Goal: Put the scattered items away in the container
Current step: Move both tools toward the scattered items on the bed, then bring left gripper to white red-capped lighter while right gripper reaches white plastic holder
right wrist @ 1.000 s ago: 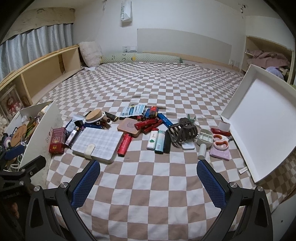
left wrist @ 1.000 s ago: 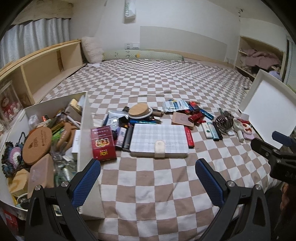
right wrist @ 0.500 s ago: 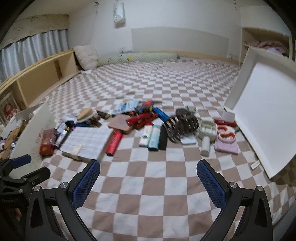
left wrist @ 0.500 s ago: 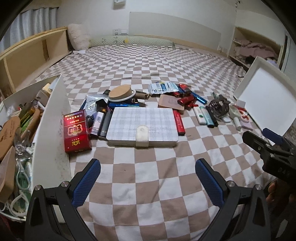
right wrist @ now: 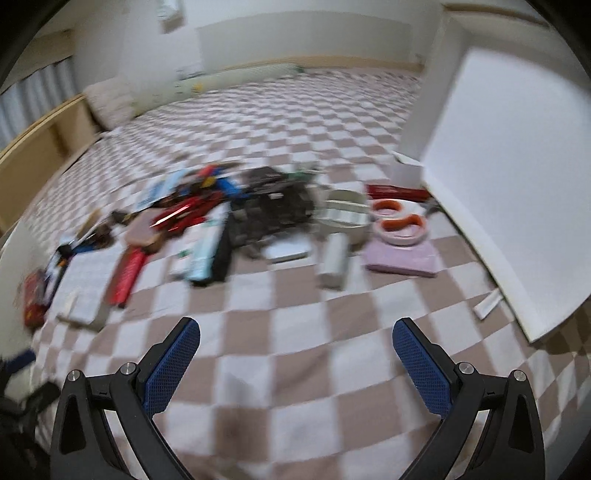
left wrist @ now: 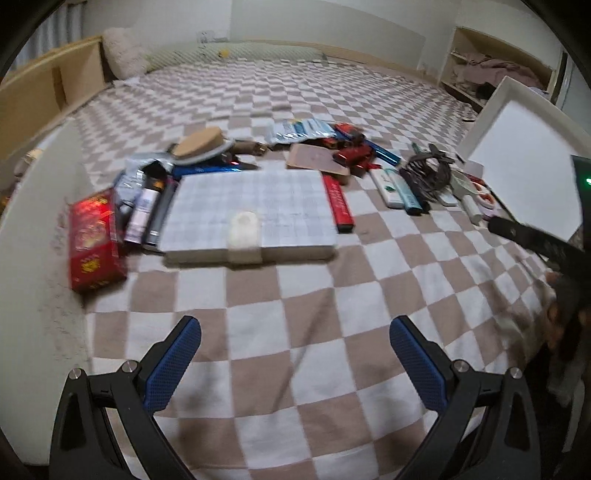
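Left gripper (left wrist: 295, 354) spread wide, empty, above checkered bed cover (left wrist: 295, 369). Right gripper (right wrist: 295, 356) likewise spread, empty. Plaid notebook (left wrist: 251, 218) lies flat mid-bed, long axis left–right, clasp toward camera. Red box (left wrist: 94, 240) just left of it, long axis front–back, beside white container wall (left wrist: 33, 258); gold print unreadable. Red stick (left wrist: 339, 203) along notebook's right edge. Right view blurred; white lid (right wrist: 509, 184) tilted at right.

- Checkered brown-and-white bedspread (left wrist: 295, 92) covers the bed.
- Plain white wall (left wrist: 332, 18) at 12 o'clock.
- Wooden shelf (left wrist: 37, 99) at 10 o'clock.
- Open cubby (left wrist: 491, 66) at 2 o'clock.
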The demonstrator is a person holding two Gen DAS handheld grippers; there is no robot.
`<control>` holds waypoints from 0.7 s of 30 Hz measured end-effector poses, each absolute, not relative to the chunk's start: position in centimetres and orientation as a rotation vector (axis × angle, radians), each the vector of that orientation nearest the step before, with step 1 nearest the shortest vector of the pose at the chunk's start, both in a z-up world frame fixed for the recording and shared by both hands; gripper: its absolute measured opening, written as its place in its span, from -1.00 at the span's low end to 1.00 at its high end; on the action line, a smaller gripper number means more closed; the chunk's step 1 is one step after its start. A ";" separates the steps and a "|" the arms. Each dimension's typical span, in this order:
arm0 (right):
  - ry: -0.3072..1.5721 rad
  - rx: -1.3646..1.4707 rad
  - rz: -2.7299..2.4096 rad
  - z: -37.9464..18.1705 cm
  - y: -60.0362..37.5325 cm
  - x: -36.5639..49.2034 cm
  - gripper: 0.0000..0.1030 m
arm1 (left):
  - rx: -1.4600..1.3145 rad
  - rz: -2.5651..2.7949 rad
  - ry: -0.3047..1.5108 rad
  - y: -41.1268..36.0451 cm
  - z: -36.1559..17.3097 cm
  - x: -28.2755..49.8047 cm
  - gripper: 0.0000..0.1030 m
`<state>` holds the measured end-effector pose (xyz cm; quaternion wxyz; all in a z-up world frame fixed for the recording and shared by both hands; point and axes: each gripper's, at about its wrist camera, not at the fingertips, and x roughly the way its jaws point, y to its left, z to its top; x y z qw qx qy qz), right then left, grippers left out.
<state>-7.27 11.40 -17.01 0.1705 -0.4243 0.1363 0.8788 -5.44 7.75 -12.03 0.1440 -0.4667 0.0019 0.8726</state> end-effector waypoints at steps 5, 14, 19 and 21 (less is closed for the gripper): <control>0.491 -1.270 2.489 -18.0 14.4 -9.3 0.55 | -1.331 2.438 -0.090 8.5 -12.3 -6.3 0.69; 0.585 -1.293 2.459 -20.7 16.1 -12.4 -0.15 | -1.258 2.331 -0.092 12.6 -11.5 -9.4 0.35; 0.568 -1.264 2.447 -21.3 16.6 -13.0 -0.50 | -1.250 2.323 -0.074 15.2 -11.8 -12.4 0.21; 0.611 -1.253 2.458 -21.6 17.0 -12.7 -0.51 | -1.281 2.314 -0.061 16.3 -12.1 -13.7 0.11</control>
